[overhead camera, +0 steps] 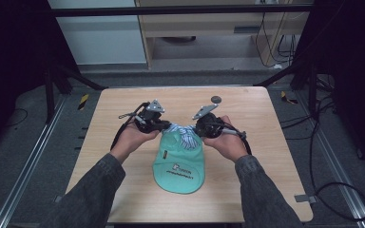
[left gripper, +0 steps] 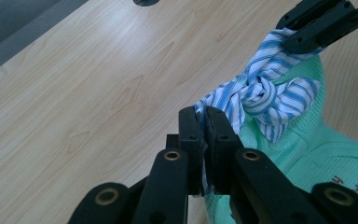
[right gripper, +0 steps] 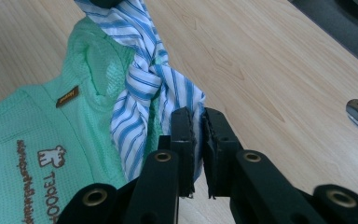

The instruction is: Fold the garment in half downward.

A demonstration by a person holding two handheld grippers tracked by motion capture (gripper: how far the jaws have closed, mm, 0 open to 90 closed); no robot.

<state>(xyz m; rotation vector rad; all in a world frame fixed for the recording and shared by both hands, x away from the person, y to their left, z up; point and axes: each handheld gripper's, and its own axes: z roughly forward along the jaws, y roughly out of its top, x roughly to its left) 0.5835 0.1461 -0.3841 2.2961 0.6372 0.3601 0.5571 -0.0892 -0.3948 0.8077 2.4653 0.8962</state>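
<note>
At table (overhead camera: 123,156) centre, a green bib (overhead camera: 180,164) lies flat. Left gripper (overhead camera: 163,125) and right gripper (overhead camera: 196,128), each clamped on a striped tie (overhead camera: 184,135) end at the bib's 12 o'clock, seem to be knotting; next likely pulling apart.

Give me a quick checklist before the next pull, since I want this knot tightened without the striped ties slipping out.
1. Left gripper clamped on its end of the striped tie: ok.
2. Right gripper clamped on the other end: ok.
3. Knot formed between the two grippers: ok.
4. Knot fully tight: cannot tell.
5. Green garment lying flat on the table: ok.
6. Small grey disc apart from the work: ok.
</note>
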